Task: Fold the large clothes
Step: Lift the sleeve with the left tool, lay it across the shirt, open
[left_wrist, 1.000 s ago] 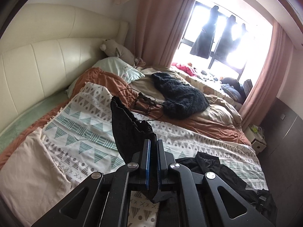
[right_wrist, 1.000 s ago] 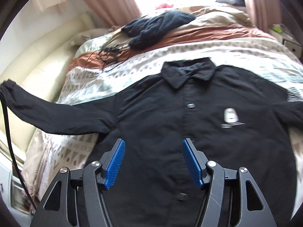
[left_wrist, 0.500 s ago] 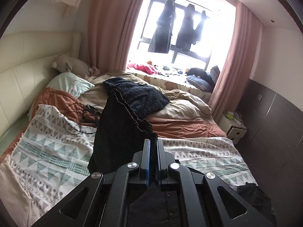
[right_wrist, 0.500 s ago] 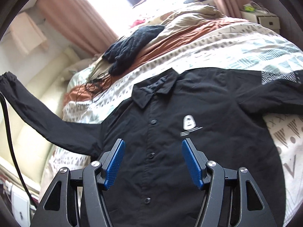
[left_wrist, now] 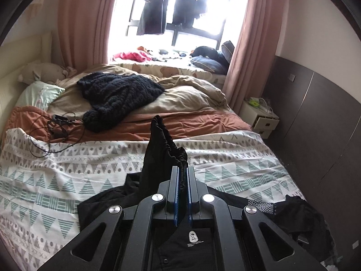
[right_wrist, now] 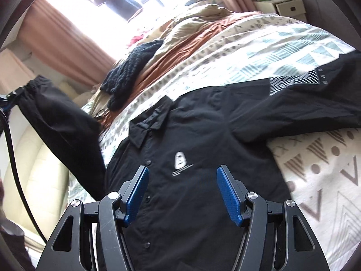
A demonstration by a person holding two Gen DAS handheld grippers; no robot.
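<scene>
The left gripper [left_wrist: 182, 176] was clenched on the black shirt's [right_wrist: 203, 149] gathered elastic cuff [left_wrist: 164, 144]. The right gripper [right_wrist: 182, 192] hung released, ribbed blue pads [right_wrist: 227, 194] spread.

The left wrist view looks along its closed jaws, level across the bed [left_wrist: 67, 176] toward the window [left_wrist: 180, 22], the shirt [left_wrist: 191, 244] close beneath. The right wrist view tilts down over the shirt [right_wrist: 191, 135], near, between its spread jaws. Both share shirt, bed and dark knit [left_wrist: 117, 97] beyond.

No lettering is readable; the black shirt [right_wrist: 203, 149] bears only a blurred white logo.
</scene>
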